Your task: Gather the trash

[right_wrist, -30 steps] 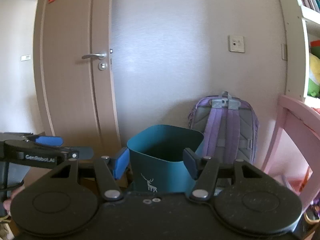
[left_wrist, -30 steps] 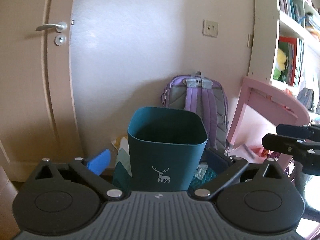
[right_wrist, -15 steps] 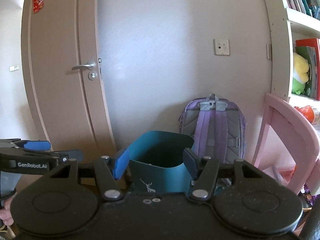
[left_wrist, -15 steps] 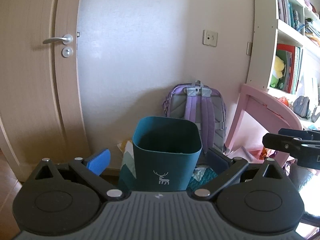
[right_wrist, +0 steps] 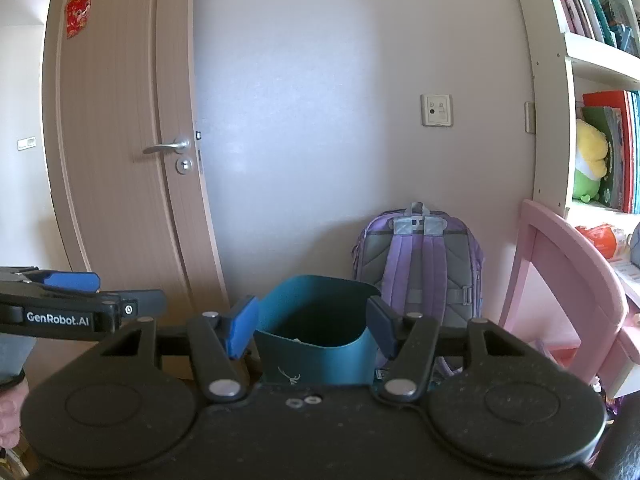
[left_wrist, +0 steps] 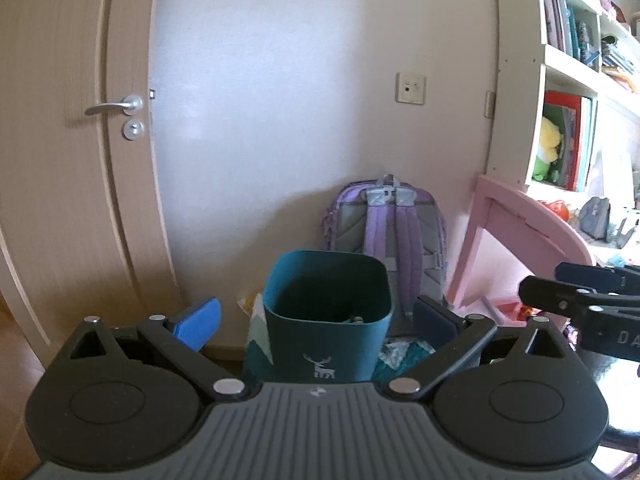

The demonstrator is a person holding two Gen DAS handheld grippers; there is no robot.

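From where I stand, the door point(left_wrist: 72, 168) is far left, its handle point(left_wrist: 114, 106) level and untouched. Next comes the left gripper point(left_wrist: 316, 320), its jaws spread wide with nothing between the blue pads; the bin merely shows through the gap beyond them, not touched. The teal bin point(left_wrist: 326, 320) stands on the floor by the wall, upright and open-topped, with a small bit of something lying low inside, too dim to name. Some paper scraps point(left_wrist: 250, 306) lie just beside the bin's left side at the wall, and crumpled teal stuff point(left_wrist: 404, 354) sits at its right foot. Behind the bin a purple backpack point(left_wrist: 390, 232) leans on the wall, then a pink chair point(left_wrist: 524, 232), then the shelf point(left_wrist: 560, 56) with books. The right gripper point(right_wrist: 312, 326) is likewise spread and empty, aimed at the same bin. I'd judge the work is between pieces: both tools free, nothing carried. The next move would call for choosing a scrap, lowering one gripper to the floor and pinching it, then lifting it over the bin's mouth.
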